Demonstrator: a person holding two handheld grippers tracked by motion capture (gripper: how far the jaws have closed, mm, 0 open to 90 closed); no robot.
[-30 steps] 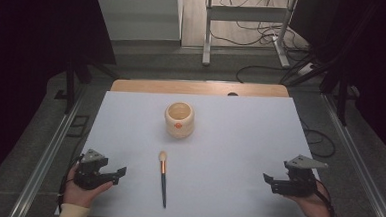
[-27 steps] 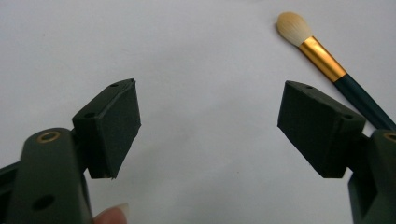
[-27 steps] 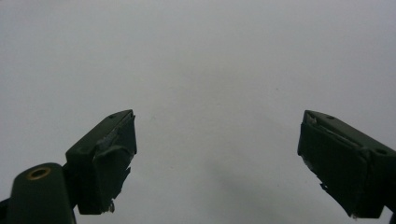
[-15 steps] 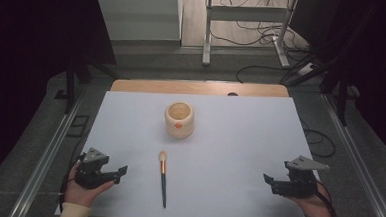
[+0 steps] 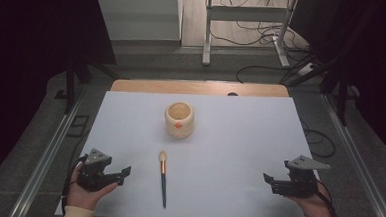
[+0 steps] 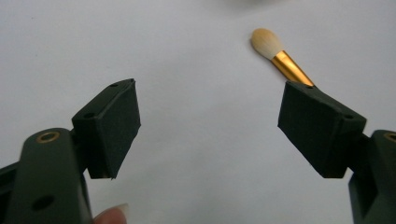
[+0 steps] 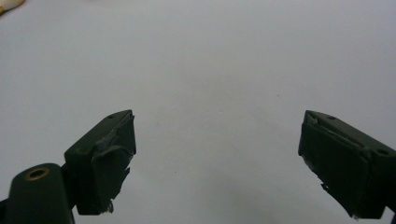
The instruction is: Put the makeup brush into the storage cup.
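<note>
Almost nothing had changed over the last second: the white surface (image 5: pixel 239 141) carried the same things in the same places, the cup (image 5: pixel 179 119) stood where it had, and the brush (image 5: pixel 163 176) lay untouched. The left hand-held gripper (image 5: pixel 122 173) had edged only slightly toward the brush, while the right hand-held gripper (image 5: pixel 267 180) had kept still. Both had their jaws spread wide with nothing between them. That suggested the work was only beginning, with no grasp yet made on the brush.

The brush lay just to the right of the left hand-held gripper, bristles pointing away toward the cup, which stood farther ahead and to the right of it. Both were well to the left of the right hand-held gripper.

The high view showed the whole layout and both hands. The left gripper view gave what it could not: the pale bristles and gold collar of the brush (image 6: pixel 280 55) close up, past the right-hand jaw. The right gripper view showed bare surface between its jaws.
</note>
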